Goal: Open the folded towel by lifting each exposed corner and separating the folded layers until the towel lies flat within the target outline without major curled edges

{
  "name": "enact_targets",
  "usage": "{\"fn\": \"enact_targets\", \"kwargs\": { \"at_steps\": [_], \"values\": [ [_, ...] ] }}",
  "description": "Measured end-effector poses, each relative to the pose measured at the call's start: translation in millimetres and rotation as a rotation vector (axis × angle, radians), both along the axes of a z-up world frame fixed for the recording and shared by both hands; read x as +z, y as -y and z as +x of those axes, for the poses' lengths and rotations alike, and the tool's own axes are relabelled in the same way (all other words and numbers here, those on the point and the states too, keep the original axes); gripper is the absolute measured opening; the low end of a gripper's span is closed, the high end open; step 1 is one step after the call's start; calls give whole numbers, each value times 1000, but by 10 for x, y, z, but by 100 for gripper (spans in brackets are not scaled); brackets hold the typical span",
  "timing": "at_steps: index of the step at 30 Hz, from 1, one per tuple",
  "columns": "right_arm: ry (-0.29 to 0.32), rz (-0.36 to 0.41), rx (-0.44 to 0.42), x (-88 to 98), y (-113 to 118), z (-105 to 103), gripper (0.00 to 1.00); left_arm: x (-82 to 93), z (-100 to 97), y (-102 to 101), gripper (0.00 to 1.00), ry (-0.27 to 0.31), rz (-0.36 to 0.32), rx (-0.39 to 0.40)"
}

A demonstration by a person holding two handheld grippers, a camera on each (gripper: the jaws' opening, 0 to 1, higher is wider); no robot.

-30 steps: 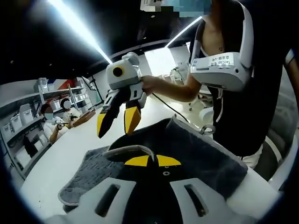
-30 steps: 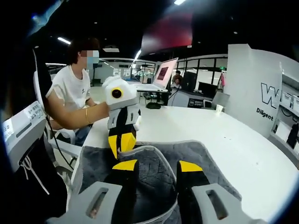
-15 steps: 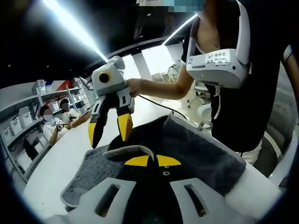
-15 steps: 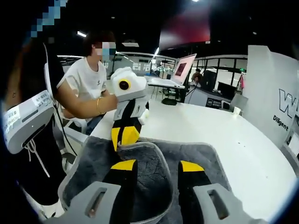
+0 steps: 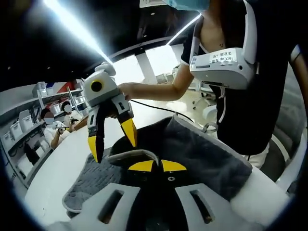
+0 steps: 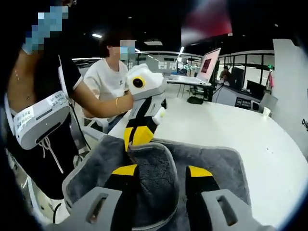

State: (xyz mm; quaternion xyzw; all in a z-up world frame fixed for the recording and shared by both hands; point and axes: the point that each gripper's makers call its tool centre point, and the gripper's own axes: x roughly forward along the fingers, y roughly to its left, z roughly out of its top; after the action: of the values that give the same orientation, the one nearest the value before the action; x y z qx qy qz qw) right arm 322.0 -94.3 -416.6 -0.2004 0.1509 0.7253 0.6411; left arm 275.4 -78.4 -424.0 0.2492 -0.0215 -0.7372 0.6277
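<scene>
Here the left claw [image 6: 136, 136] pinches, seemingly, the towel [image 6: 154, 166] (right claw [image 5: 111, 141] spread above).

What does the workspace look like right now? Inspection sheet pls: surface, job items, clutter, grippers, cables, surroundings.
Surface: white table, towel on it.
Job's things: grey towel, still folded; one light-edged fold raised.
Clutter: nothing seen on the table beside the towel.
Grippers: left gripper shut on the towel; right gripper open above it, the fold between its jaws.
Cables: black cable trailing from the right gripper.
Surroundings: shelves with bins, seated person, monitor.
</scene>
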Motion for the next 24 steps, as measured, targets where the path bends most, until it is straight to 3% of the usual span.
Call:
{"fn": "enact_targets", "kwargs": {
  "at_steps": [1,2,7,11,14,19,21,24],
  "values": [
    [-28,14,12,1,-11,-15,31,-2,2,-4,3,0,0,1],
    [-94,23,-14,-4,-22,8,31,-7,5,-9,3,1,3,2],
    [-95,15,25,-49,-60,50,31,-24,6,-50,3,11,17,6],
    [-177,24,86,-67,-136,-6,30,-31,-8,-65,3,15,24,9],
    [-202,16,115,-93,-165,-44,29,-62,1,-83,3,13,35,17],
    [-258,12,125,-118,-208,-61,15,-76,-18,-89,3,9,33,18],
    [-283,9,132,-122,-217,-101,13,-77,-22,-88,3,8,32,20],
    [-274,11,141,-125,-227,-122,11,-70,-16,-101,3,3,28,24]
  ]
}}
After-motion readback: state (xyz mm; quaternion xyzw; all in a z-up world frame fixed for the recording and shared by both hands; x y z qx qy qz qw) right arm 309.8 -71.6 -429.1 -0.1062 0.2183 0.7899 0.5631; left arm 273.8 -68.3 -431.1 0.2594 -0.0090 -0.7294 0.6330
